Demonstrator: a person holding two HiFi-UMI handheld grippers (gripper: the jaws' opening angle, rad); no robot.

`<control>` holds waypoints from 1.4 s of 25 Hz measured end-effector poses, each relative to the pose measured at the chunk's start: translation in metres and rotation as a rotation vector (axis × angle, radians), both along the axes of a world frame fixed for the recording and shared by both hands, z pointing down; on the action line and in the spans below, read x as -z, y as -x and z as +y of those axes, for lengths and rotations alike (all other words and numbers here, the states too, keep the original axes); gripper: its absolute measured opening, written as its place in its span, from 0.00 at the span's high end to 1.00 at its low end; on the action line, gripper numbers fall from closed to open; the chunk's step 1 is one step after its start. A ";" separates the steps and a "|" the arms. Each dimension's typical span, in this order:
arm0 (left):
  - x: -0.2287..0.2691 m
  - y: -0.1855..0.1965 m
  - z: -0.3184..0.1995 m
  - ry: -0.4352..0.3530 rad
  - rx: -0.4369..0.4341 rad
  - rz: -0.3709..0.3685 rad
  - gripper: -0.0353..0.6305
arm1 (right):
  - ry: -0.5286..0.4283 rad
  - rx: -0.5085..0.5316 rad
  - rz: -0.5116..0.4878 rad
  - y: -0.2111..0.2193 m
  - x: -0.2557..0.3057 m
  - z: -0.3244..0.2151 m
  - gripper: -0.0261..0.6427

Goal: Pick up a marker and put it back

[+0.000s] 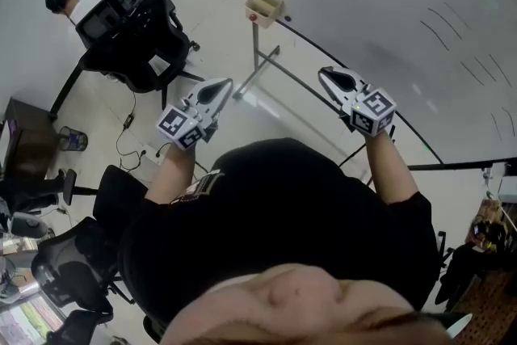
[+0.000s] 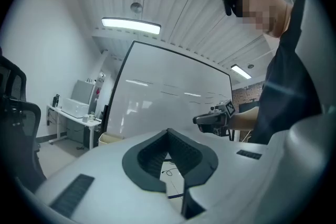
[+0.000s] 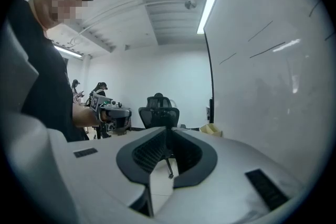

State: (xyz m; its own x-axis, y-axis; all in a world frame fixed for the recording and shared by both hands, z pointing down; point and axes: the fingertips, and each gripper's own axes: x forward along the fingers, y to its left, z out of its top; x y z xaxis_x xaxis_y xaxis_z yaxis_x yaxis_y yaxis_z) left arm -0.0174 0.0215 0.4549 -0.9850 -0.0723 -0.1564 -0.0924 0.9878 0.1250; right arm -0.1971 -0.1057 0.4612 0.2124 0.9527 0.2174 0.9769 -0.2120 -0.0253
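Observation:
No marker shows clearly in any view. A beige tray (image 1: 264, 8) hangs at the lower left corner of the big whiteboard (image 1: 388, 28), with something small and red in it. My left gripper (image 1: 222, 85) is held up in the air, left of the board, its jaw tips together with nothing between them (image 2: 168, 134). My right gripper (image 1: 325, 73) hovers close in front of the board's lower edge, its jaw tips likewise meeting on nothing (image 3: 167, 131). Each gripper sees the other across the gap: the right gripper (image 2: 212, 119) and the left gripper (image 3: 113, 113). The tray (image 3: 211, 129) lies beyond the right jaws.
The whiteboard's metal stand legs (image 1: 266, 65) spread over the floor below the grippers. A black office chair (image 1: 133, 36) loaded with gear stands to the left, more chairs (image 1: 73, 254) at the lower left. A white desk (image 2: 73, 113) stands by the far wall.

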 end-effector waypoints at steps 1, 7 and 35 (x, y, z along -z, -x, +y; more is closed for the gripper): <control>-0.002 0.004 -0.002 -0.001 -0.002 -0.003 0.94 | -0.012 0.009 -0.012 0.004 0.002 0.006 0.91; -0.009 0.027 0.012 0.003 -0.028 0.003 0.94 | -0.083 0.068 -0.067 0.025 -0.001 0.082 0.87; -0.027 0.060 0.197 -0.010 -0.050 0.046 0.94 | -0.867 0.175 -0.294 0.124 -0.203 0.363 0.80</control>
State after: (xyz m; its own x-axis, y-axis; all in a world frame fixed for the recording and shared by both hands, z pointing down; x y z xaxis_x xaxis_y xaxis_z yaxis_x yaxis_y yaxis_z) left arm -0.0770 0.2189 0.4823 -0.9863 -0.1205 -0.1123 -0.1357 0.9808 0.1401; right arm -0.3214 0.2574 0.6643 0.1614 0.3916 0.9059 0.9250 -0.3799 -0.0007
